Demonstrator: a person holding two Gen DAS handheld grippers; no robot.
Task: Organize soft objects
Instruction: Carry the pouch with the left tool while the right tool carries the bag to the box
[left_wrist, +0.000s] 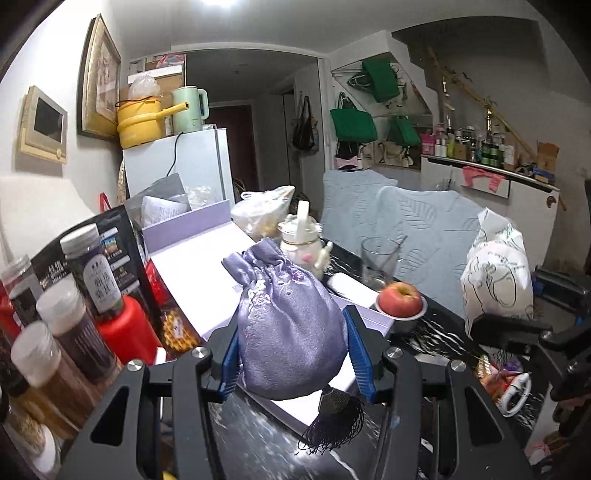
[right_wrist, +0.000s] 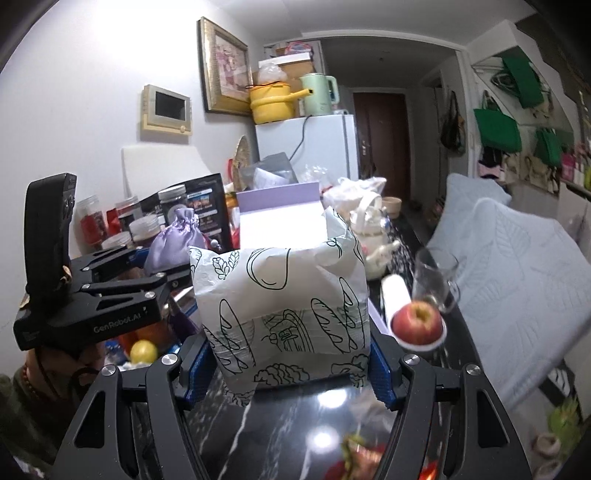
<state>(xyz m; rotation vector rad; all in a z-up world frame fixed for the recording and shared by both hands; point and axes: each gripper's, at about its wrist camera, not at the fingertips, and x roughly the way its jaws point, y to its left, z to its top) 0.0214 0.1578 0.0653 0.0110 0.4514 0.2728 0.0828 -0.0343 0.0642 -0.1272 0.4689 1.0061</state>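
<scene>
Carrying step judged underway: left gripper (left_wrist: 291, 354) clamps the lilac satin drawstring pouch (left_wrist: 288, 325), right gripper (right_wrist: 286, 365) clamps the white bread-printed paper bag (right_wrist: 280, 306), both above the lavender open box (left_wrist: 207, 273); next, placement inside.

Bg clutter: apple (left_wrist: 402, 298) on small white dish (left_wrist: 402, 316), mid-right of left view. Empty glass (left_wrist: 379, 260) just behind it, white teapot (left_wrist: 303, 243) further left. Jars (left_wrist: 55, 332) lower left. Yellow pot (right_wrist: 271, 101) + green kettle (right_wrist: 321, 94) atop white fridge (right_wrist: 314, 147), upper center of right view.
</scene>
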